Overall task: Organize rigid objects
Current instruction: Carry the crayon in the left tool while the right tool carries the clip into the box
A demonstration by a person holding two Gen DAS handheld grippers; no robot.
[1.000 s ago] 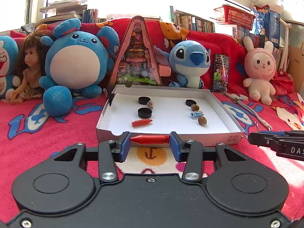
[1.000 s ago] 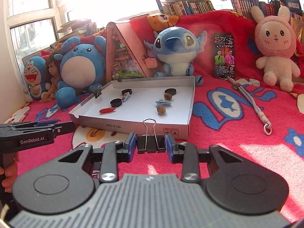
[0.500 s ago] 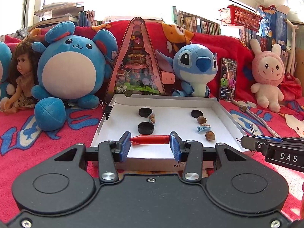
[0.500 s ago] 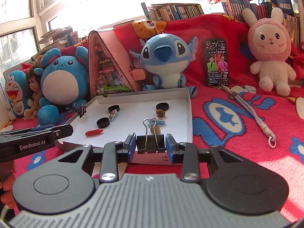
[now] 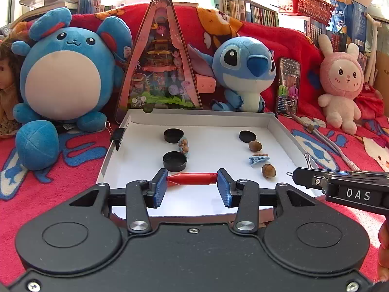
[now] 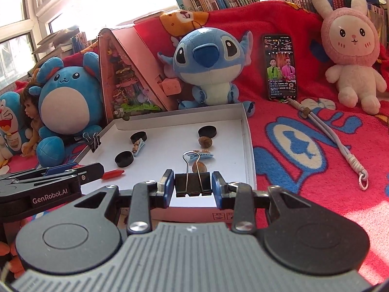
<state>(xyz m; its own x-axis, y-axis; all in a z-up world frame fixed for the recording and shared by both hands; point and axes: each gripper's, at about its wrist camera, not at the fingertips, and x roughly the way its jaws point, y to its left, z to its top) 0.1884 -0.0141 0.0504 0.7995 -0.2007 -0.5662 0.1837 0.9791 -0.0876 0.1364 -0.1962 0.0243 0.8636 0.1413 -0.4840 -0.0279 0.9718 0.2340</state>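
Two hand-held grippers hang over the near edge of a shallow white box lid (image 5: 279,126), each closed on one small thing. The left hand-held gripper (image 5: 192,187) clamps a red pen-like piece (image 5: 193,178) end to end between its blue pads, so the piece lies crosswise and level, a pose that would let it drop flat onto the lid floor. The right hand-held gripper (image 6: 193,186) pinches a black binder clip (image 6: 192,185) by the sides of its body, wire handles standing up and clear of the pads, which keeps the springy part out of the grip.

Inside the lid the contents look sorted in two loose columns: black caps (image 5: 175,161) and a small figure clip (image 5: 183,144) toward the left, another cap, two brown nuts (image 5: 268,170) and a blue hair clip (image 5: 259,158) toward the right. In the right wrist view a second red piece (image 6: 113,174) lies on the lid floor just beyond the left gripper's tip. Another binder clip (image 5: 119,137) is fastened on the lid's left wall.

Judging by this, each held item is being carried to join its like, the red piece on the left side, the clip perhaps to a wall. The lid rests on a red blanket (image 6: 304,146) among plush toys.
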